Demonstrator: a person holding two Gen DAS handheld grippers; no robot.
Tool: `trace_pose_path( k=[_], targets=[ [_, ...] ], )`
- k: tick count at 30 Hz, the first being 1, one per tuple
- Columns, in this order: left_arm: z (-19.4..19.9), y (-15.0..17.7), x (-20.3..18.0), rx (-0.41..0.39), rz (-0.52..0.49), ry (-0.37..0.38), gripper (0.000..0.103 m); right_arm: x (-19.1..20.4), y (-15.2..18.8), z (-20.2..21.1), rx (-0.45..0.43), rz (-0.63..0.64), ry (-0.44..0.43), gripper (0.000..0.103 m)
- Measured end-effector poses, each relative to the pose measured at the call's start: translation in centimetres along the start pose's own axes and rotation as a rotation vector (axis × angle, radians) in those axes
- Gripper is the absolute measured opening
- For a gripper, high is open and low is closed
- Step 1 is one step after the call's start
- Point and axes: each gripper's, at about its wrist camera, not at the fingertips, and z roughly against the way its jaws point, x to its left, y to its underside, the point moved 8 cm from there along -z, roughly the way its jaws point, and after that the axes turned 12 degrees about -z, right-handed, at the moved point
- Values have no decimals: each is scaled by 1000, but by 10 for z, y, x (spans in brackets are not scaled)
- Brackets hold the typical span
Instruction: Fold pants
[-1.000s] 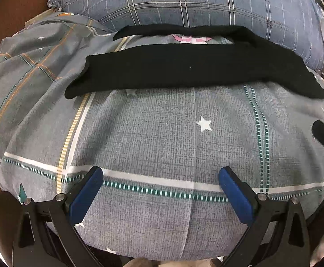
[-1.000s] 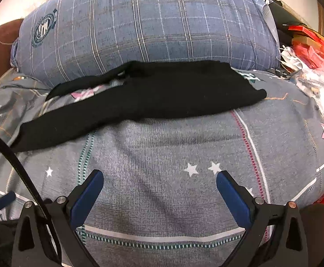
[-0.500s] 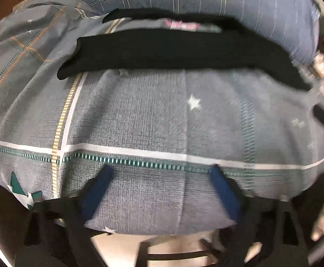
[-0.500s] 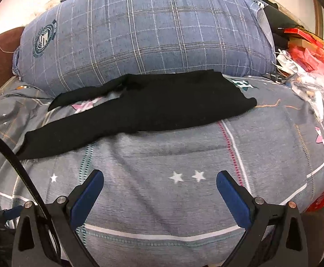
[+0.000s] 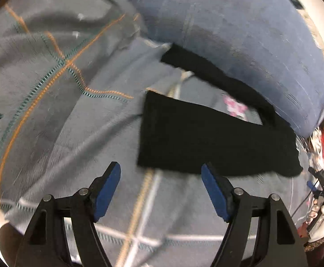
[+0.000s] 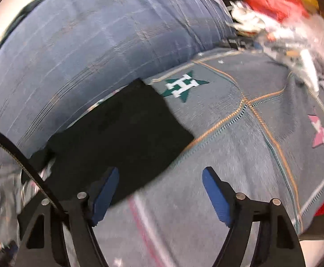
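Black pants (image 5: 206,138) lie flat on a grey patterned bedspread (image 5: 61,122), two legs spread toward the left. My left gripper (image 5: 160,178) is open and empty, just in front of the near leg's cuff end. In the right wrist view the waist end of the pants (image 6: 122,138) lies ahead and to the left. My right gripper (image 6: 159,182) is open and empty, its left finger over the pants' near edge. Both views are motion-blurred.
A large blue plaid pillow (image 5: 240,44) lies behind the pants, also in the right wrist view (image 6: 84,55). Red and white clutter (image 6: 284,15) sits at the bed's far right. A black cable (image 6: 17,151) crosses the right wrist view's left side.
Both grippers have moved forward toward the pants and apart: the left now faces the cuff end, the right the waist end. Both stay open.
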Motion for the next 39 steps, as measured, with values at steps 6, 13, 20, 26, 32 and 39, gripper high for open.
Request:
trace_pose_path(
  k=[6,13,20,26,32,39],
  targets=[
    [-40,-16,0,73,-5,13,83,-3,-17,-55,66,-72,66,83],
    [-51,-38,-32,111,-167,-75,18,19,-30,-60,48,-58,28,12],
    [-35,-47,-15,116,-86,-39,9,10,-38,-10,23,-101,-110,11],
    [-49,-37,7,156,-42,-58,11,-26,-19,-5,38,-99,-74,12],
    [-5,-52,9,39,-104,-91,21,-66,-15,-9,24,-145,36,24],
    [19,-106,-12,-67,-162,-85,57,-14,-61,13,-48,53,-16,53]
  ],
)
